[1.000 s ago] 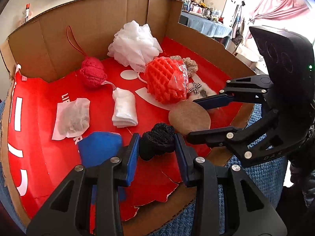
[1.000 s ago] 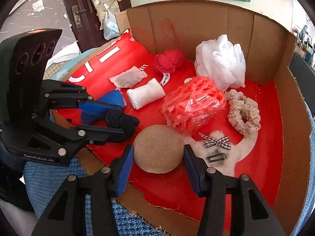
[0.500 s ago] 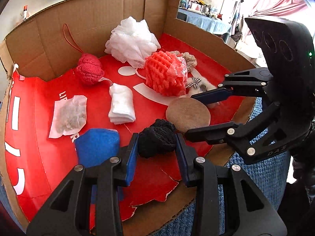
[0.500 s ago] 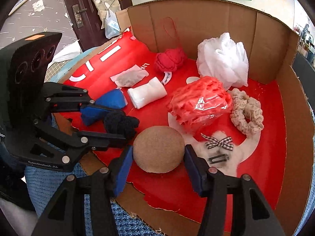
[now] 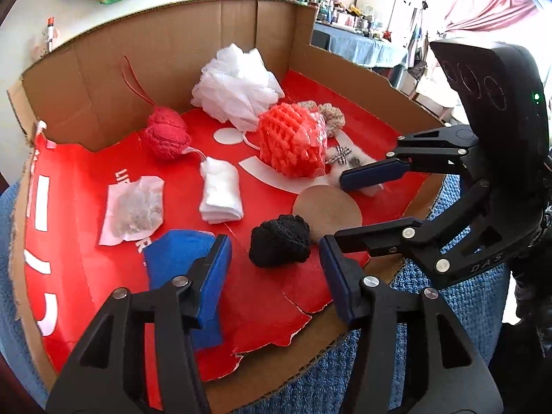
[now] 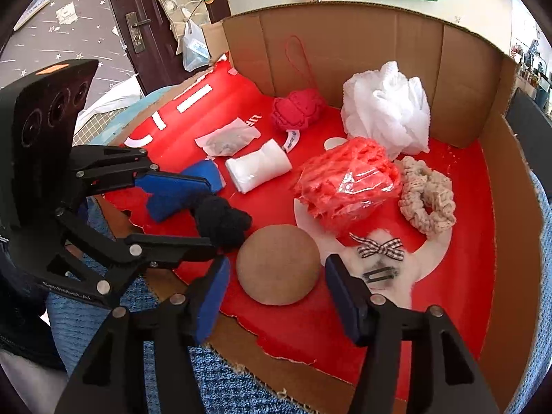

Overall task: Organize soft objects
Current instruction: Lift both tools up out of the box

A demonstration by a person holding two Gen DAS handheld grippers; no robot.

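Inside one cardboard tray (image 5: 165, 51): one black yarn ball (image 5: 279, 241), one tan round pad (image 6: 279, 264), one blue cloth (image 5: 179, 252), one white pouf (image 6: 386, 110). Between parted left gripper (image 5: 276, 269) fingers, untouched: the ball. Right gripper (image 6: 276, 283) spread wide around the pad.

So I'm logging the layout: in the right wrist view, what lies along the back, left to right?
Gauze packet → red ball → white pouf.

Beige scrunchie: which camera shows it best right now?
The right wrist view: the beige scrunchie lies fully exposed, its ring shape clear. In the left wrist view, the orange mesh sponge hides most of it.
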